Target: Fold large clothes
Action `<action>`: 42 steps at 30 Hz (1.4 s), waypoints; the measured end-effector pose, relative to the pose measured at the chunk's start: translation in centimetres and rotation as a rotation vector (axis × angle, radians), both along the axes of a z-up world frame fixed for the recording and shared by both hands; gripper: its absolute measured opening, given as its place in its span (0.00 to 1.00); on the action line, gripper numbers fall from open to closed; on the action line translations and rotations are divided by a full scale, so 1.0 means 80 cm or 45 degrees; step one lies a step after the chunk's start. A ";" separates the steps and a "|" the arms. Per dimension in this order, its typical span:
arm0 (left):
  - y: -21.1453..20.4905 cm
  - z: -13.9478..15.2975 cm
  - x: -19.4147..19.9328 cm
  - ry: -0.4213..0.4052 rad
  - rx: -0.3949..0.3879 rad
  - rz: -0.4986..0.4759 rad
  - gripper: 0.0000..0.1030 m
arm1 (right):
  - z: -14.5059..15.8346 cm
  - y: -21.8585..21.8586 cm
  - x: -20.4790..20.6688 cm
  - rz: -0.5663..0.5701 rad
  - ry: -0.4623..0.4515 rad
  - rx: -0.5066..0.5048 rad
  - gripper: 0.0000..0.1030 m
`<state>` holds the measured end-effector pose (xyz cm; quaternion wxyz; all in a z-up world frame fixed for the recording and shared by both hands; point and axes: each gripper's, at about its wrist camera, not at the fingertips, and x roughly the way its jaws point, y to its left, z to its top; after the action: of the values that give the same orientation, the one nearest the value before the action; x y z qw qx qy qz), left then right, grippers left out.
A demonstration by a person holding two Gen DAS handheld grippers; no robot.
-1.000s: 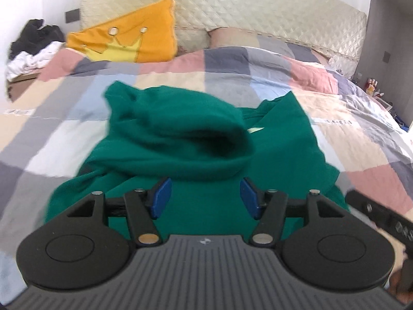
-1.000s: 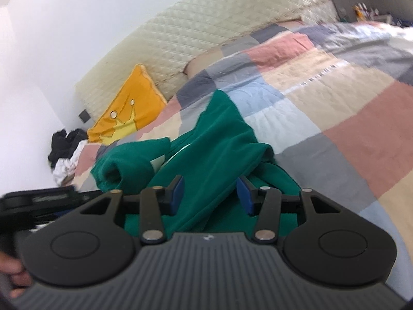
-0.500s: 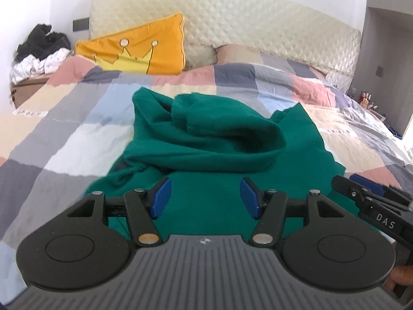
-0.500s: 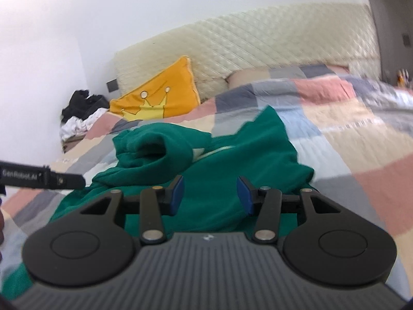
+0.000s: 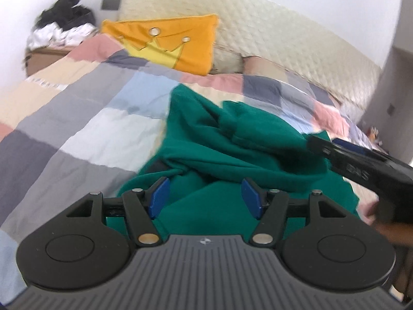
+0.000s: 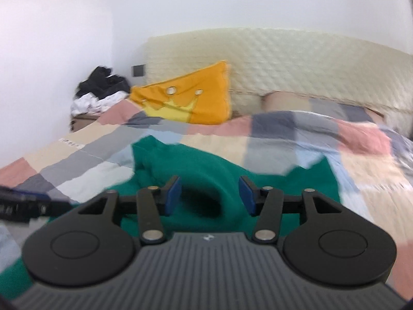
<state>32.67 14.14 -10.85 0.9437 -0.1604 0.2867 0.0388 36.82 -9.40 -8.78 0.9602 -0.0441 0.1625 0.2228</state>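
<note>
Two grippers, left gripper [image 5: 204,197] and right gripper [image 6: 209,195], hover with fingers wide, holding nothing. Beneath, we find the bunched green knit sweater [image 5: 240,152] on the patchwork-quilted bed [image 5: 77,118]: soft, limp, light; we judge its hem edges best for gripping.

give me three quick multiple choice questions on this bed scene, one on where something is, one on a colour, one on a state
1. Where is the orange crown-print pillow?
A. against the quilted cream headboard
B. on the floor
C. on top of the garment

2. What colour is the bunched-up sweatshirt on the patchwork checked quilt?
A. red
B. green
C. white

3. How are the left gripper and the right gripper?
A. both clamped on cloth
B. one open, one shut
C. both open

Answers: 1 A, it leans at the head of the bed; 2 B, the fabric is solid dark green; 3 C, both pairs of blue fingers stand apart with nothing pinched between them.
</note>
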 end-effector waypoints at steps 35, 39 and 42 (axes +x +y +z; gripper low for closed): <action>0.011 -0.019 -0.001 0.010 -0.215 -0.025 0.73 | 0.040 -0.101 0.029 -0.503 0.086 0.469 0.13; 0.003 -0.015 -0.008 -0.014 -0.253 -0.094 0.75 | 0.014 -0.160 0.005 -0.651 0.156 0.578 0.11; -0.006 -0.014 -0.014 -0.035 -0.220 -0.114 0.81 | -0.012 -0.190 -0.009 -0.738 0.211 0.620 0.11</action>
<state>31.58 13.69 -11.95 0.9310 -0.2287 0.2830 -0.0305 36.14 -24.60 -9.74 0.9494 0.2510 0.1874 -0.0229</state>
